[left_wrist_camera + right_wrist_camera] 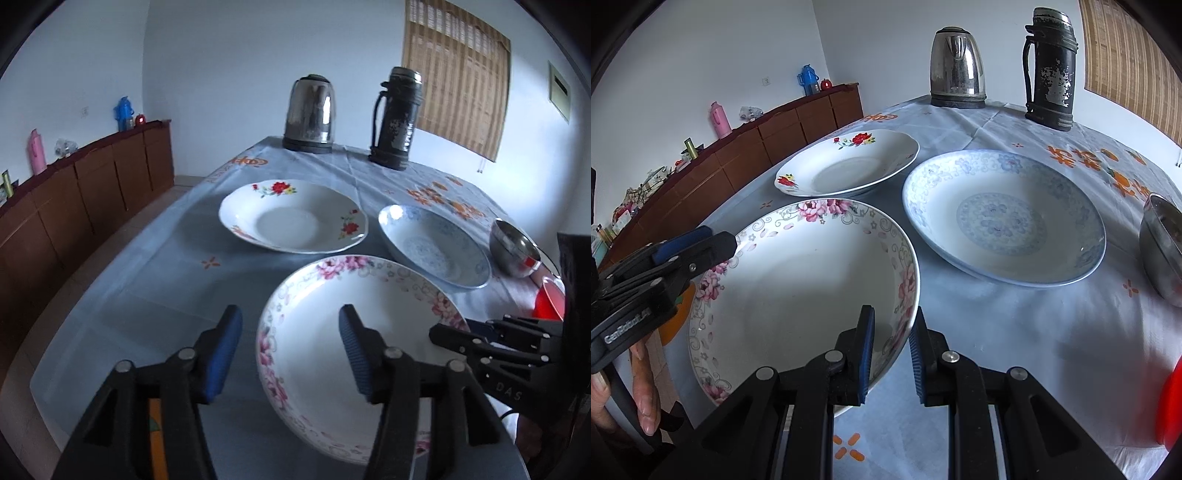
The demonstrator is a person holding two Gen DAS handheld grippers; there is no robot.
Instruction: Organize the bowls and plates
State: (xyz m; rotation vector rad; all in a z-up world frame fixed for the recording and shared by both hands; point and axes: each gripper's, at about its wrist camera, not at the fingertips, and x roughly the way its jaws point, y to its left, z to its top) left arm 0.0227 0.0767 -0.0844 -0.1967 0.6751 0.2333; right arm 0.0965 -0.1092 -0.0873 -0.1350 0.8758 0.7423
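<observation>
A pink-flowered plate is nearest me on the table. My left gripper is open, its jaws astride the plate's left rim; it also shows in the right wrist view. My right gripper has its jaws narrowly apart around the plate's right rim; whether the pads touch is unclear. It shows in the left wrist view. A red-flowered plate and a blue-patterned plate lie behind. A steel bowl sits at the right.
A steel kettle and a dark thermos stand at the table's far edge. A red bowl sits at the right edge. A brown cabinet runs along the left wall.
</observation>
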